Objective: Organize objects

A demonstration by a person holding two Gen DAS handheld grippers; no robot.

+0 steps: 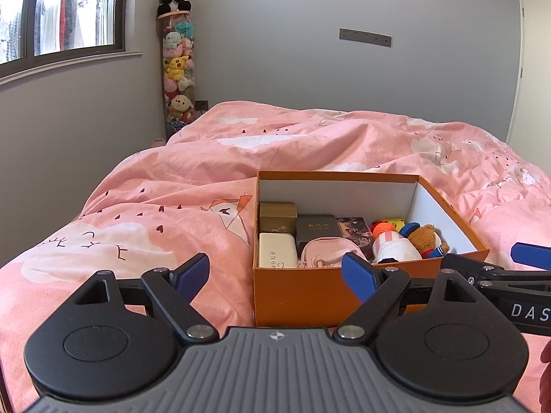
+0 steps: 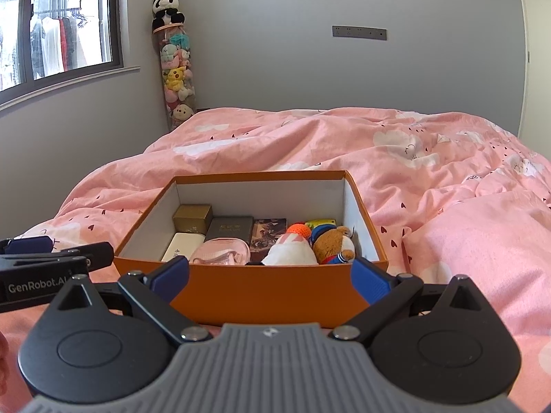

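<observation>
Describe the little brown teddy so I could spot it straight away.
Find the orange box on the pink quilt. The teddy lies at its right end, beside a white plush; it alone has brown fur.

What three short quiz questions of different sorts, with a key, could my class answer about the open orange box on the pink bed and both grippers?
1. True or false: the open orange cardboard box rests on the pink patterned duvet.
2. Multiple choice: in the right wrist view, the brown teddy bear toy lies in the box's (a) left part, (b) right part, (c) outside it.
3. Fill in: the left gripper and right gripper both hold ____.

Key
1. True.
2. b; the gold rectangular box and cream flat case lie at the left.
3. Nothing; both are open, in front of the box's near wall.
</observation>
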